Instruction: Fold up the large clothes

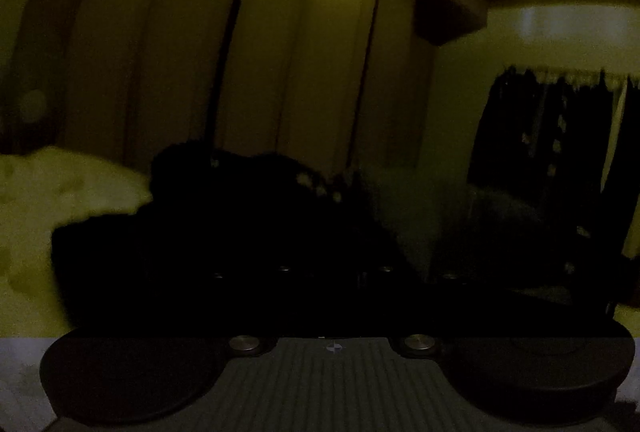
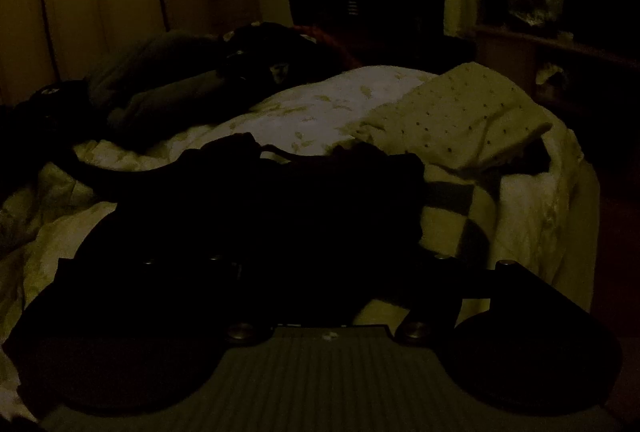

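The room is very dark. In the left wrist view a black garment [image 1: 240,216] is bunched around my left gripper [image 1: 332,236] and stands up off the pale bed [image 1: 60,187], against the wardrobe behind. The fingers are lost in the cloth, and the gripper looks shut on it. In the right wrist view the same kind of black garment [image 2: 280,187] lies spread on the bed [image 2: 304,111], over and between the fingers of my right gripper [image 2: 320,207]. Those jaws stand wide apart. Whether they press on the cloth is hidden.
Tall wardrobe doors [image 1: 192,51] rise behind the bed. Dark clothes [image 1: 552,135] hang at the right. A spotted cream blanket [image 2: 452,111] and a checked one [image 2: 452,207] cover the bed's right side. A dark pile [image 2: 168,83] lies at the back, a shelf [image 2: 540,43] stands beyond.
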{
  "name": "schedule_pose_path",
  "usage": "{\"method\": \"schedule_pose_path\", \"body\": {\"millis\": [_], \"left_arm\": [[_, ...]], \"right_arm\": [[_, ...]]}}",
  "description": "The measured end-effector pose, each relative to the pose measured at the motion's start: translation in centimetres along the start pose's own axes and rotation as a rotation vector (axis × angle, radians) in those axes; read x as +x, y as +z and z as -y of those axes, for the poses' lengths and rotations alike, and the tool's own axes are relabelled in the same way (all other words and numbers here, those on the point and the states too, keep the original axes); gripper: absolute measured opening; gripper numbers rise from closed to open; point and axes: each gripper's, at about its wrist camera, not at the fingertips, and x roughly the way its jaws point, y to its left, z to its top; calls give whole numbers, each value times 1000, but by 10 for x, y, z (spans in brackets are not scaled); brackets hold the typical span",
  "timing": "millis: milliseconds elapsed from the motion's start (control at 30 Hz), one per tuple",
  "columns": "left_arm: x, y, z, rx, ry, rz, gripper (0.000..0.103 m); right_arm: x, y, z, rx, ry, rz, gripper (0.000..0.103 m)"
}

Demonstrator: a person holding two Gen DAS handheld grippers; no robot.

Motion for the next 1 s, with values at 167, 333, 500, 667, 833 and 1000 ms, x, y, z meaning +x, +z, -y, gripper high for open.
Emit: {"method": "schedule_pose_path", "body": {"millis": [167,333,500,667,833,1000], "left_arm": [[-4,11,-1,-50,-75,-33,61],[-27,-4,41,28,-363,-146,61],[-82,-12,123,177,-857,-179,62],[-166,-69,192,548,-1408,-383,103],[-212,-155,196,891,-1388,-440,103],[-176,-175,172,712,-1166,-682,103]], "right_arm": [[-1,1,0,2,-2,-2,73],[-2,1,3,19,2,3,74],[-1,1,7,44,-11,-2,74],[-3,1,17,83,-26,2,74],[-3,-1,27,131,-29,-3,74],[-2,-1,26,161,24,-2,75]]}}
